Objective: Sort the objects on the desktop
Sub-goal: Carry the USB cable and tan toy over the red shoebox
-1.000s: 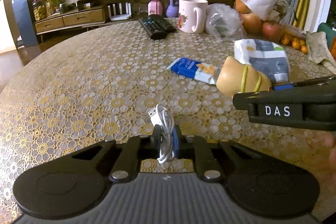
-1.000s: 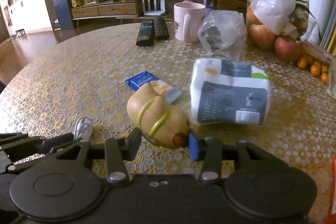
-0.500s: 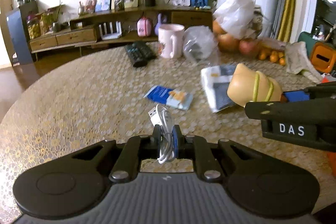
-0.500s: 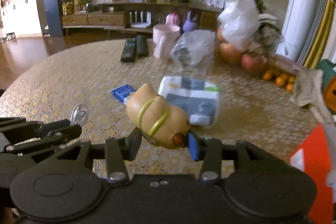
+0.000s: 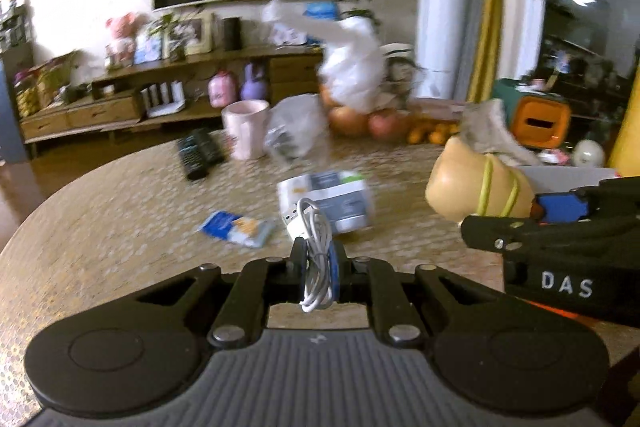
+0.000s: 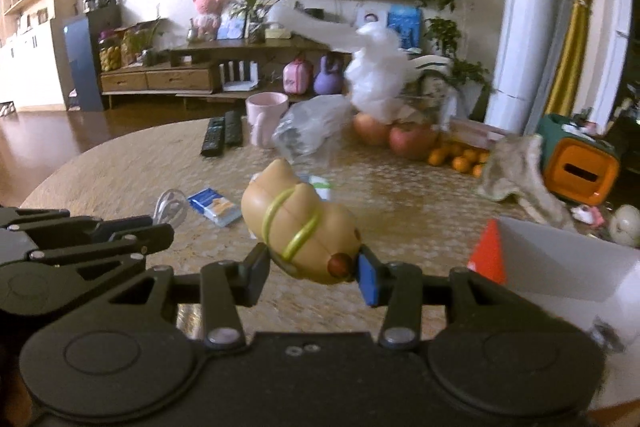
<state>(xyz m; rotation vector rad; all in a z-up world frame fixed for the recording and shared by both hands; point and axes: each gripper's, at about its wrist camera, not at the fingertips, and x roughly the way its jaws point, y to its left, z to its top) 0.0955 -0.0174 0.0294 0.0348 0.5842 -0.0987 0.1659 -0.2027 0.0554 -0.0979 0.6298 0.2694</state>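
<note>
My left gripper [image 5: 318,267] is shut on a coiled white USB cable [image 5: 314,247] and holds it above the table. My right gripper [image 6: 312,271] is shut on a tan toy figure with yellow bands [image 6: 300,227], also lifted; the toy [image 5: 476,187] and right gripper [image 5: 560,227] show at the right of the left wrist view. The left gripper [image 6: 80,239] shows at the left of the right wrist view. A white box with an orange side [image 6: 560,259] lies low at the right. A blue snack packet [image 5: 236,227] and a white tissue pack [image 5: 332,199] lie on the table.
At the far side of the round table [image 6: 120,171] are two remotes [image 6: 222,135], a pink mug [image 6: 264,119], plastic bags [image 6: 312,131], apples [image 6: 408,139], small oranges [image 6: 456,155] and a crumpled cloth [image 6: 516,171]. A green and orange box [image 6: 576,163] stands at the right.
Both grippers have risen and swung to the right with their loads. The table objects look lower and farther, and the white box has come into view at the right.
</note>
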